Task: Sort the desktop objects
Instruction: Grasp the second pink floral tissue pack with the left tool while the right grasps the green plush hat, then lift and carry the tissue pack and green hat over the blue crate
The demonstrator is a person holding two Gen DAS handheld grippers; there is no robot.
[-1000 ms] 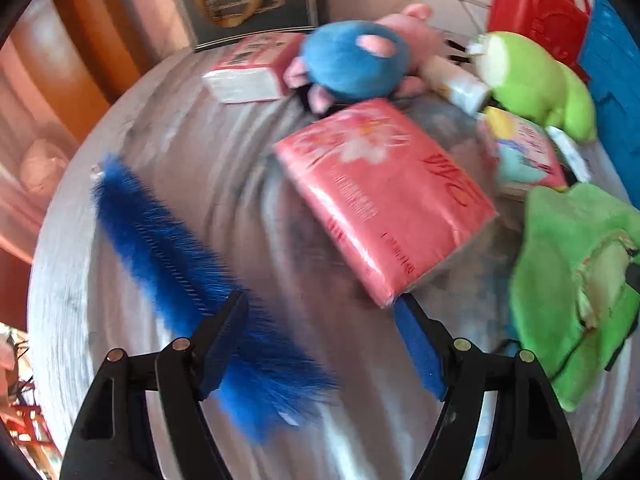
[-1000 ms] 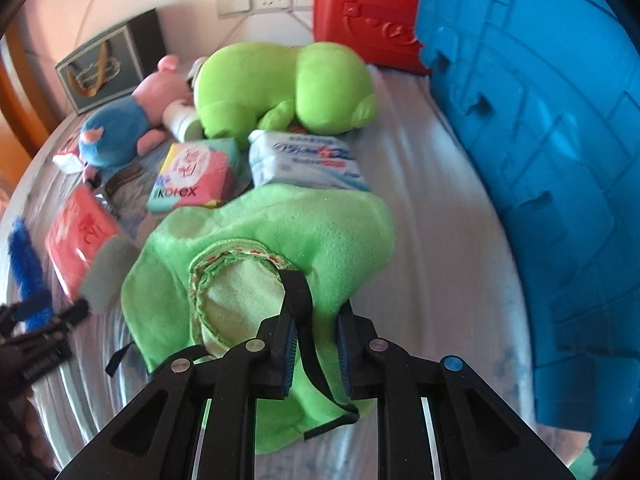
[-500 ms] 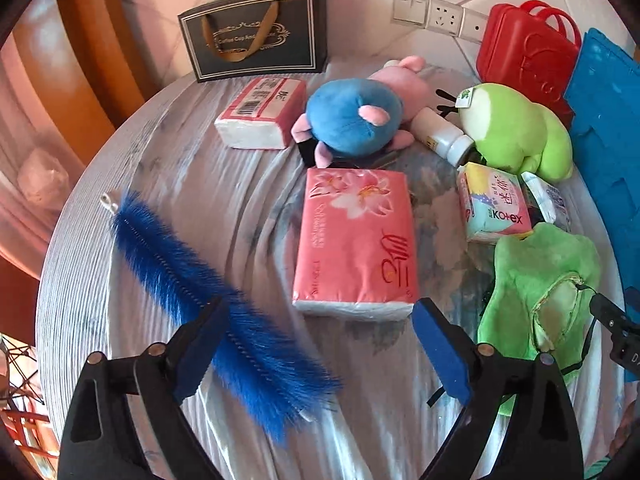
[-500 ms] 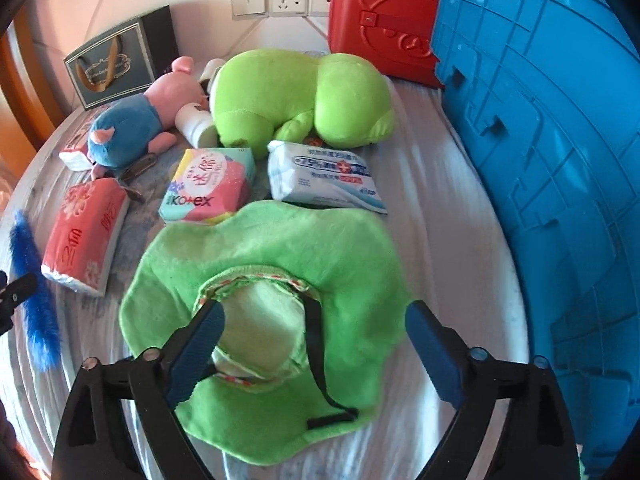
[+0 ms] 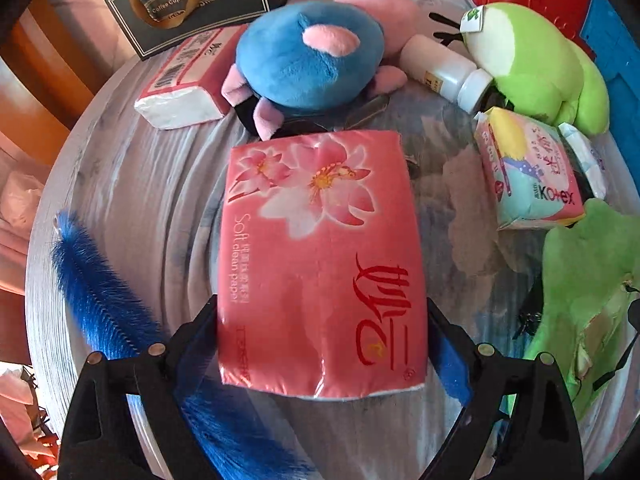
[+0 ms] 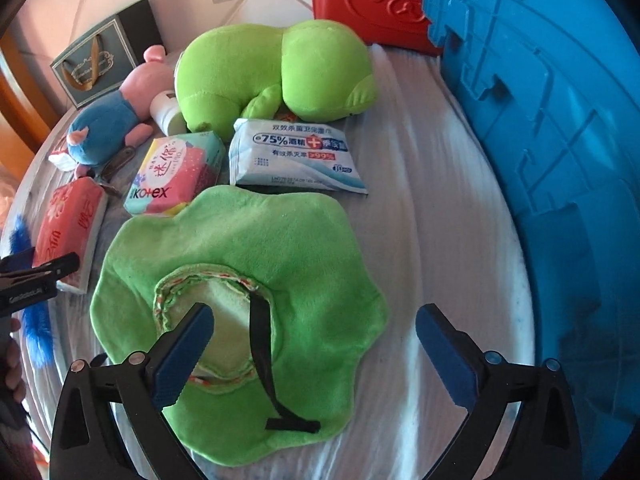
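Observation:
A pink tissue pack lies on the round grey table, its near end between the fingers of my left gripper. The jaws stand wide, one on each side of the pack. The pack also shows in the right wrist view. My right gripper is open and empty over a green plush hat with a black strap. The left gripper's tip shows at the left edge of the right wrist view.
A blue brush lies at left. A blue-pink pig toy, white bottle, green frog toy, Kotex pack, wipes pack and second tissue pack crowd the back. A blue crate is right, a red case behind.
My left gripper has moved forward until its open fingers straddle the pink tissue pack. My right gripper opened, let go of the hat strap and drew back a little.

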